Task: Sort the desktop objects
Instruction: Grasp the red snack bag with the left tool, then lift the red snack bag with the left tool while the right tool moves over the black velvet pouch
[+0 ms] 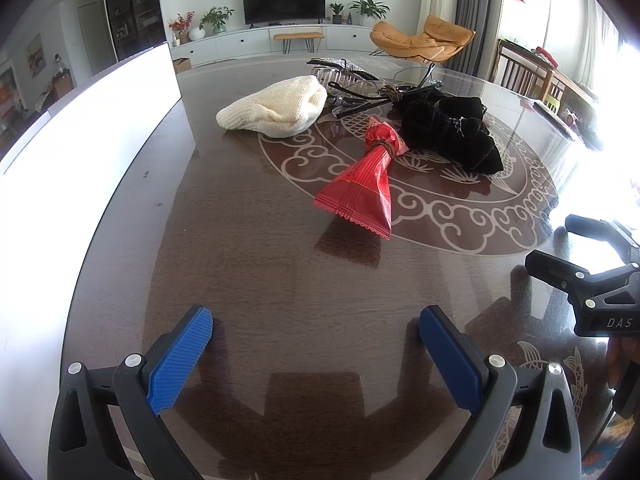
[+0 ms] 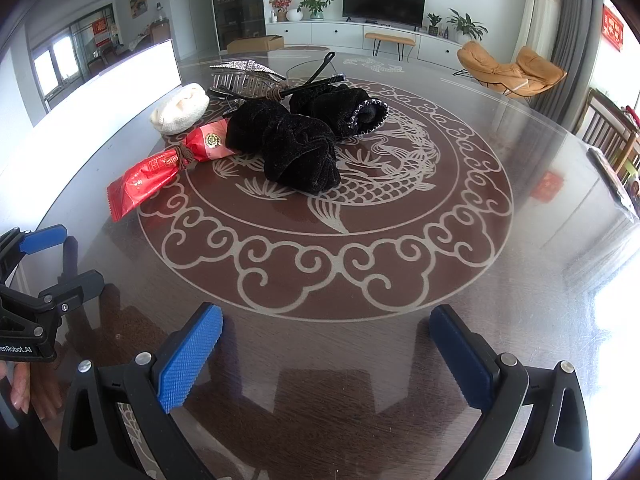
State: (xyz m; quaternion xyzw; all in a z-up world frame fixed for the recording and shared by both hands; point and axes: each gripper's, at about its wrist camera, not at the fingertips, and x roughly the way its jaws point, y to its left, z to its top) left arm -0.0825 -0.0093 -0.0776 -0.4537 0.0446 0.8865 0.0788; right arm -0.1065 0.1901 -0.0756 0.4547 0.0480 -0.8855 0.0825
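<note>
— Holding anything?
— No. My left gripper (image 1: pixel 316 354) and right gripper (image 2: pixel 326 354) both gape wide, empty, low over the glossy dark table (image 2: pixel 360 360).
— The clutter?
— Heaped ahead: crinkly red snack packet (image 1: pixel 362 184) nearest, black velvet scrunchie (image 2: pixel 288 144) touching it.

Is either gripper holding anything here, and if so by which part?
Nothing is held. The left gripper and right gripper both have jaws open over bare table, short of the red packet.
</note>
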